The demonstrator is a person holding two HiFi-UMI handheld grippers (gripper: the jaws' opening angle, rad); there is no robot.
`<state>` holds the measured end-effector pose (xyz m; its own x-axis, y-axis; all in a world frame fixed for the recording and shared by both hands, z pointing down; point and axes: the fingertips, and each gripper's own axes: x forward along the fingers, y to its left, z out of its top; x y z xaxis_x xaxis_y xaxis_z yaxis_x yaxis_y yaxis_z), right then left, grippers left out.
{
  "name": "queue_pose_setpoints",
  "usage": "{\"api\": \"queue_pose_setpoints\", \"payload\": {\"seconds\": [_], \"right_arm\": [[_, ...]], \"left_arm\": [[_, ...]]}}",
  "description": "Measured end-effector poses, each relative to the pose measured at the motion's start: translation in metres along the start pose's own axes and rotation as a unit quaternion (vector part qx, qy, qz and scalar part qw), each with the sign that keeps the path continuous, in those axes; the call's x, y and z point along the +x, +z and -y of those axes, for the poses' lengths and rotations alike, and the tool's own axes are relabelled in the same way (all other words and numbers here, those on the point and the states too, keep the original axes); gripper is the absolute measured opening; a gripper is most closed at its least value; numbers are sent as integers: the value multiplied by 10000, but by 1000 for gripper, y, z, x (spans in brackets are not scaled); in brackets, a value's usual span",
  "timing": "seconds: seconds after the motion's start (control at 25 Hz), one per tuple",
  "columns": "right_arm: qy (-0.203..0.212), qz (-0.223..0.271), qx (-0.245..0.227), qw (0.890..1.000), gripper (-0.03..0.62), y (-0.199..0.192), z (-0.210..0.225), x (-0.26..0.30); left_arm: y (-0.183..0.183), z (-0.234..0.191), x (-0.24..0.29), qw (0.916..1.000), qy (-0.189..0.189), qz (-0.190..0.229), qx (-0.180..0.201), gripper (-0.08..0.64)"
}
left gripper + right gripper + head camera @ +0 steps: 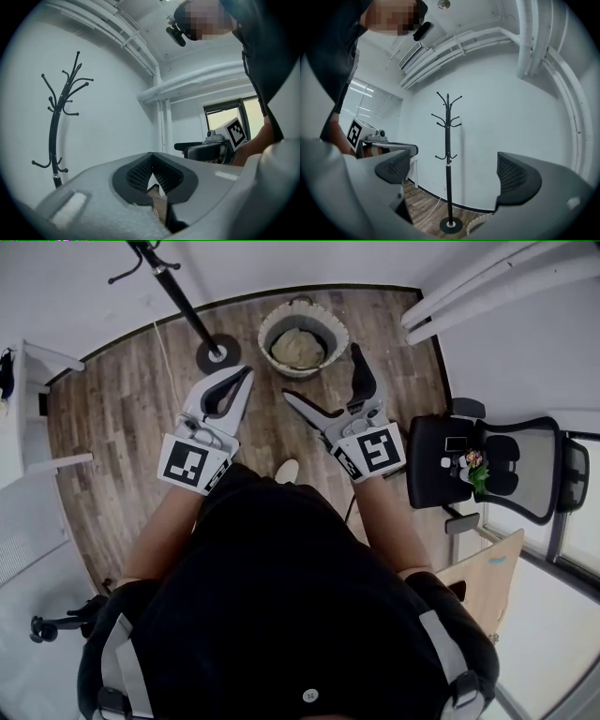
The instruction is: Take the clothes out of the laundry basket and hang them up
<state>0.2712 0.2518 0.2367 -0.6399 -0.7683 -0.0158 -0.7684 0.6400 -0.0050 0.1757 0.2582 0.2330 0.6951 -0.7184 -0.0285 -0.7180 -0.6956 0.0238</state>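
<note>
Beige clothes point(298, 348) heaped in the round, pale laundry basket point(265, 334) on the wood floor point(122, 427), beside the black coat rack point(178, 287). Left gripper point(246, 371) fingers pinched together, empty; right gripper point(322, 371) fingers wide apart.

Jaws together, coat rack point(56, 140) beyond
</note>
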Motion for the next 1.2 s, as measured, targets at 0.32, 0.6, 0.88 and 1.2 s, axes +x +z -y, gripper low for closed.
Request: {"api": "queue_pose_setpoints", "payload": {"seconds": [0.32, 0.6, 0.88, 1.2], "right_arm": [[-315, -110, 91, 9994, 555, -17, 50, -1], [-536, -246, 133, 9982, 551, -37, 101, 50], [-712, -382, 102, 9967, 541, -44, 154, 133], [-976, -617, 88, 9933, 534, -63, 199, 201]], "left_arm": [[-7, 2, 58, 9996, -266, 0, -12, 2], [-26, -41, 119, 9979, -646, 46, -41, 2], [-32, -108, 188, 9939, -1094, 63, -136, 2], [-50, -181, 246, 9908, -1334, -42, -225, 2]]}}
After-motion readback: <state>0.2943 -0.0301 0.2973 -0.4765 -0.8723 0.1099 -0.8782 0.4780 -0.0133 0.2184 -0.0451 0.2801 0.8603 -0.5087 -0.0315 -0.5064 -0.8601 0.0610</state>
